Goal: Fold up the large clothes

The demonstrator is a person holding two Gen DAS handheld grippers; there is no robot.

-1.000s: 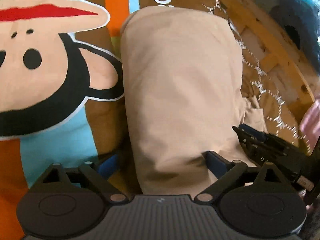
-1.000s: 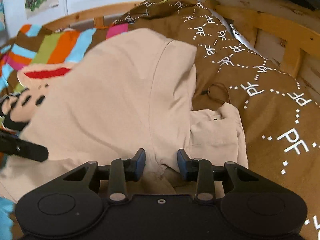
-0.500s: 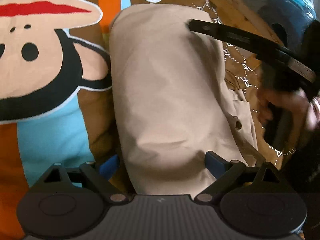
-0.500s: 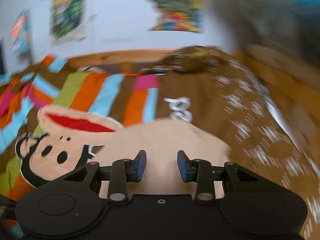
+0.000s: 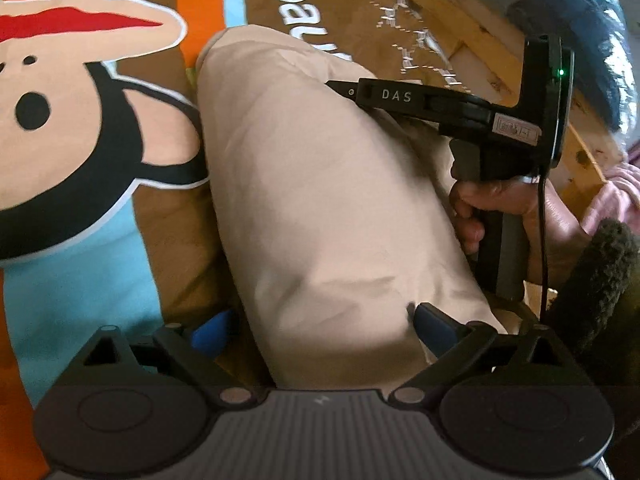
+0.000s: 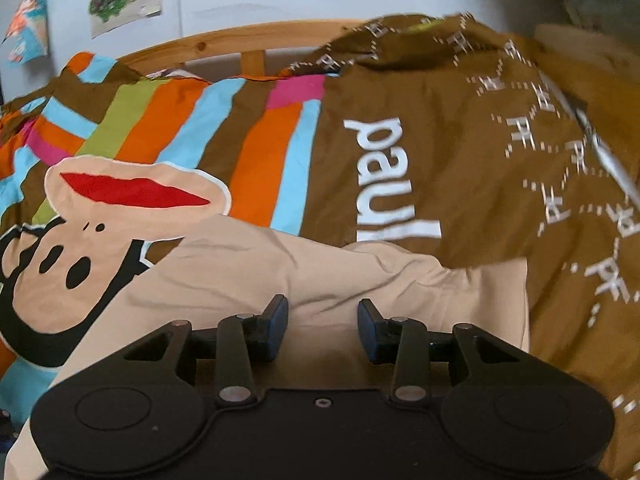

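Tongs first: my left tongs (image 5: 320,320) stand spread wide, blue pads either side of the near end of the beige garment (image 5: 320,184), and I cannot see the pads pressing on it, so I read them as released. My right tongs (image 6: 322,330) are opening, the two pads apart with nothing pinched between them, only the beige cloth lying below. That garment lies folded into a long bundle on the bed, on the brown stretch of the striped monkey-print cover (image 6: 460,168), toward the bed's right edge beside the wooden frame (image 5: 472,20). Seen from the left wrist, the person's hand (image 5: 500,208) grips the right tool's handle just beside the bundle
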